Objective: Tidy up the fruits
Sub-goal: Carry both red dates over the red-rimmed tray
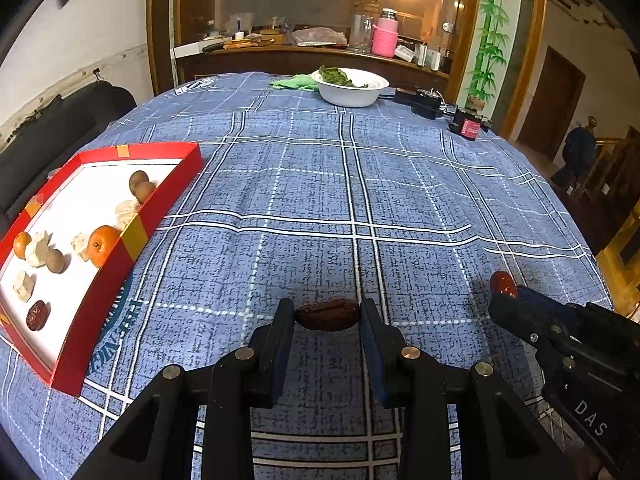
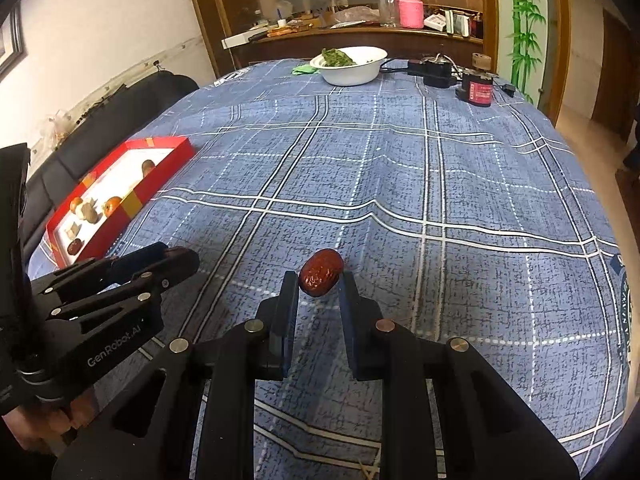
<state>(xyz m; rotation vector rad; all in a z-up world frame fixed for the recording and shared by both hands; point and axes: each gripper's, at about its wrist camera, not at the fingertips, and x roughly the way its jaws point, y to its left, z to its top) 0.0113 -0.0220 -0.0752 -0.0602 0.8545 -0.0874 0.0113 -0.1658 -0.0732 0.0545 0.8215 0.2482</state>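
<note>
Red date [image 1: 327, 314] in left claw [image 1: 327, 316], another [image 2: 321, 272] in right claw [image 2: 319, 280]

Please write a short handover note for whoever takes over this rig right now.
Left tool: shut on a red date, held crosswise just above the tablecloth.
Right tool: shut on a second red date, also near the cloth.
Red tray, far left: already holds two oranges, several brown fruits, pale chunks and one date.
Done: most fruit is in the tray.
Left: carry both dates over and set them in it.
</note>
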